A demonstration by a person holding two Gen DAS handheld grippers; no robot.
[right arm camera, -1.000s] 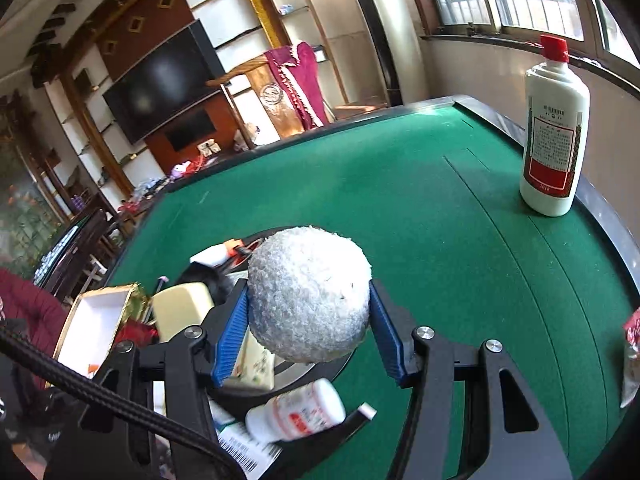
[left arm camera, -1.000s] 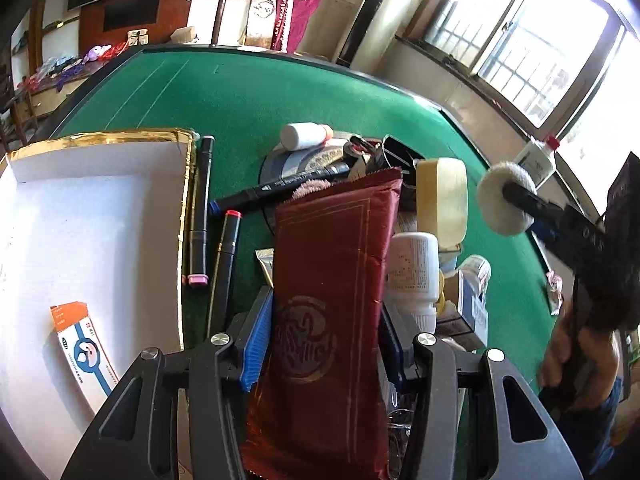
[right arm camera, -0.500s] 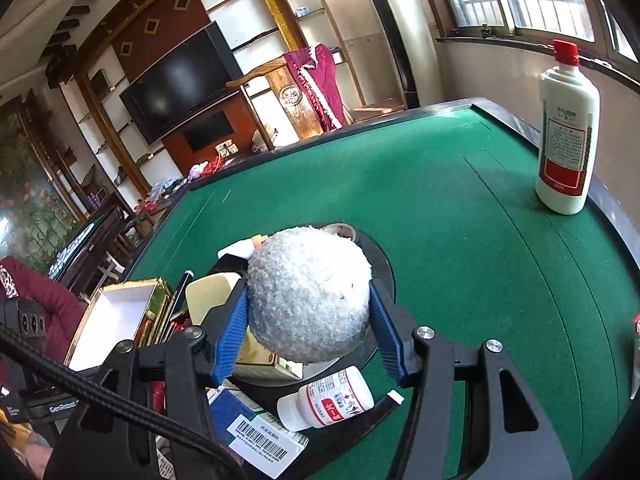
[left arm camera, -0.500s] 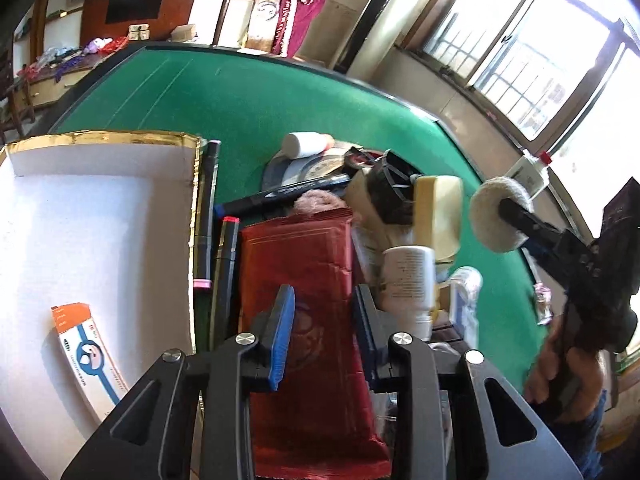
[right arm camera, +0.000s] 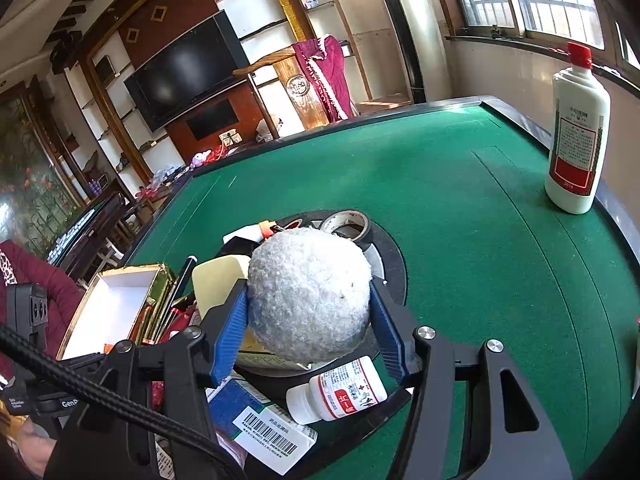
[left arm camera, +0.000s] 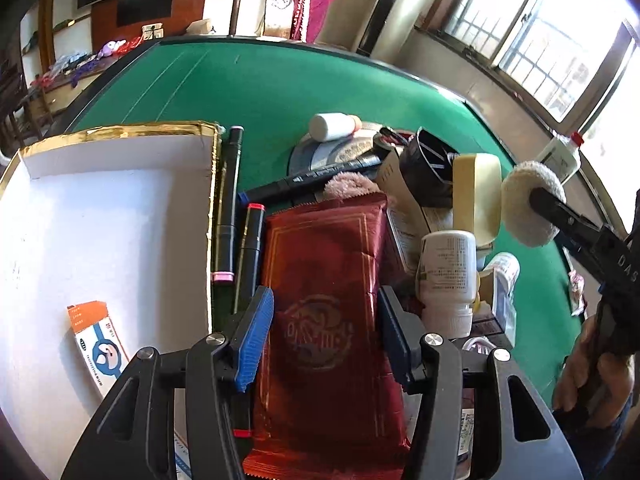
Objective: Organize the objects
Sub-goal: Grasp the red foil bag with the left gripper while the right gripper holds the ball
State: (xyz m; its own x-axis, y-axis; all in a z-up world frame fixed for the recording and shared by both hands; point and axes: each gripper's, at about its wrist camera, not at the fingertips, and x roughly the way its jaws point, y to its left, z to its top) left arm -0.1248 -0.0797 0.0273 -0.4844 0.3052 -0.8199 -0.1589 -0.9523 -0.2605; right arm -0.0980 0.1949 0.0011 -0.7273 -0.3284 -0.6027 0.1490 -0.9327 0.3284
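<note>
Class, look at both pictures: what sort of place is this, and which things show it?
Probably a home living room: a wall television among built-in shelves, a wooden chair with a red cloth, and a green felt table, perhaps for games.

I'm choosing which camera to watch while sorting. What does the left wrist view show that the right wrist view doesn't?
Only the left wrist view: the red foil packet between the left gripper, whose jaws are opening, the marker pens beside the box, and the orange and white carton inside it.

Only the right wrist view: the tape roll and the barcoded box.

Both: the white fluffy ball gripped by the right gripper, the gold-edged box, the tall white bottle, the green table.
</note>
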